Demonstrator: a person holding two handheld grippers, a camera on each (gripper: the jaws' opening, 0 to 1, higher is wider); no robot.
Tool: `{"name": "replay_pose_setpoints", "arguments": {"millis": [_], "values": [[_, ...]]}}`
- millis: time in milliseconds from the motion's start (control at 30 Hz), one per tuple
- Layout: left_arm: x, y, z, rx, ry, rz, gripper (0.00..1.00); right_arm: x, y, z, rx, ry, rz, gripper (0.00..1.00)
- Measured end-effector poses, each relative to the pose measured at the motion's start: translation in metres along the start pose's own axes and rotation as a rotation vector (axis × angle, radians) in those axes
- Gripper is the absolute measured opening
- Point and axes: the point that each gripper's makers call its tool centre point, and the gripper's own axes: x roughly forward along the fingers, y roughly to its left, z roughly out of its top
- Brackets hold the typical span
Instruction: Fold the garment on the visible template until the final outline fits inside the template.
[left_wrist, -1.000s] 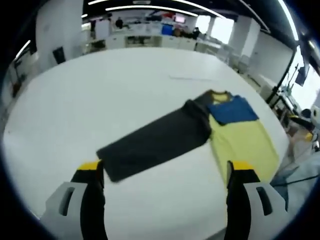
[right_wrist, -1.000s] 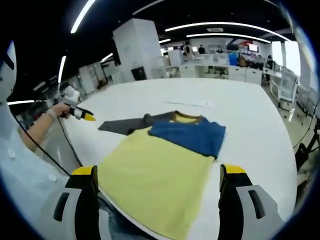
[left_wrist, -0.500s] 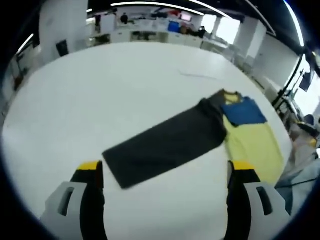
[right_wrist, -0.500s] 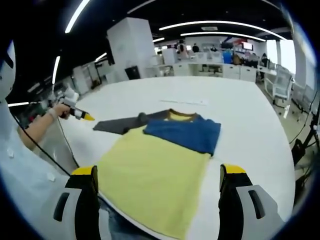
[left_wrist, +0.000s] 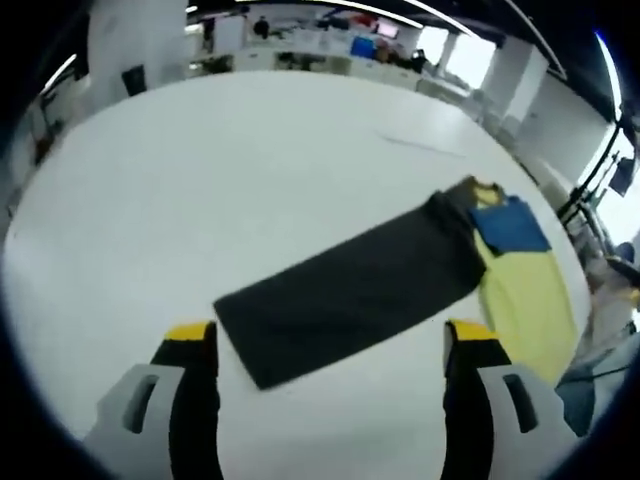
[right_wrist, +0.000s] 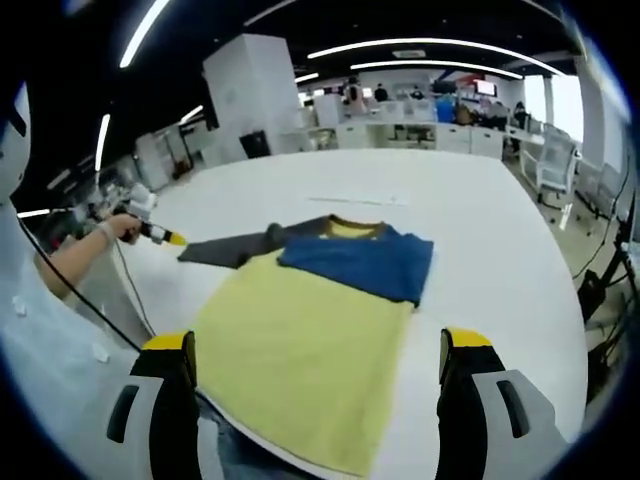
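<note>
A yellow shirt (right_wrist: 300, 350) lies flat on the white table (right_wrist: 480, 230), its body toward the near edge. A blue sleeve (right_wrist: 365, 262) is folded across its upper part. A long dark grey sleeve (left_wrist: 350, 295) stretches out flat from the collar (right_wrist: 352, 227). In the left gripper view the yellow body (left_wrist: 525, 300) lies at the right. My left gripper (left_wrist: 330, 335) hovers open above the dark sleeve's free end. My right gripper (right_wrist: 315, 345) stands open over the yellow hem with nothing held. The left gripper (right_wrist: 160, 235) also shows far left in the right gripper view, in a hand.
The large white table (left_wrist: 200, 170) spreads wide beyond the shirt. A thin pale strip (right_wrist: 358, 200) lies on it behind the collar. Desks and shelving (right_wrist: 440, 105) stand across the back of the room. The person's pale sleeve (right_wrist: 45, 340) fills the near left.
The left gripper's camera has moved in over the dark sleeve, which now lies larger and nearer its jaws. The right gripper has barely shifted. The shirt itself has not moved.
</note>
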Motion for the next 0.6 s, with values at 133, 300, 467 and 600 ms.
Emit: {"name": "replay_pose_setpoints", "arguments": {"millis": [133, 300, 467, 600], "values": [[0.006, 0.004, -0.003, -0.023, -0.013, -0.013, 0.85, 0.001, -0.001, -0.002, 0.003, 0.009, -0.007, 1.0], [0.011, 0.014, -0.008, -0.033, 0.002, 0.01, 0.84, 0.001, -0.002, -0.004, 0.009, 0.014, -0.012, 1.0], [0.016, 0.021, -0.008, -0.07, -0.011, 0.011, 0.79, 0.0, -0.003, -0.002, 0.017, 0.01, -0.018, 1.0], [0.019, 0.032, -0.014, -0.053, 0.01, 0.054, 0.75, 0.001, -0.004, 0.0, 0.017, 0.006, -0.018, 1.0]]}}
